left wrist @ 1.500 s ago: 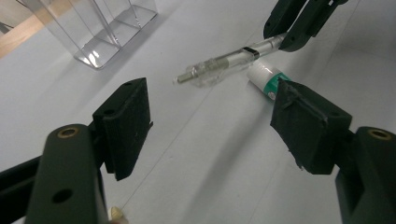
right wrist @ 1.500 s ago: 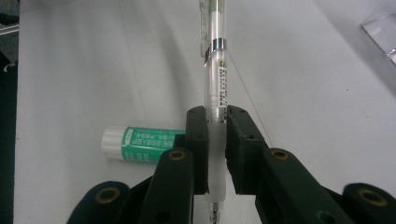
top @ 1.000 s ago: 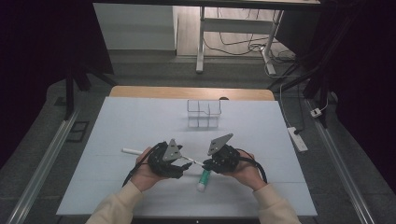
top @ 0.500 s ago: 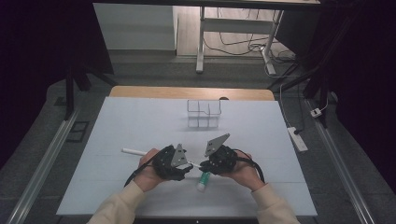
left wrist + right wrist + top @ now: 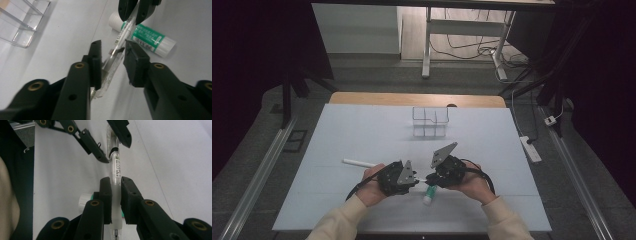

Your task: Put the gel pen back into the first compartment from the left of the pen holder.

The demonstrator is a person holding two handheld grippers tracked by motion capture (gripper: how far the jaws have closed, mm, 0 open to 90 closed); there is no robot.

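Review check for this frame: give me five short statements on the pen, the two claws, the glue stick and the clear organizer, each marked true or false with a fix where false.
1. The right claw is shut on the pen. True.
2. The left claw has the pen's capped end between its jaws. True; its jaws have just been closing around it.
3. The glue stick is held up in the air by a claw. False; it lies on the white table below the pen.
4. The clear organizer holds the pen. False; it stands farther back on the table, and the pen is between the two claws.
5. A white stick lies on the table to the left of the left hand. True.
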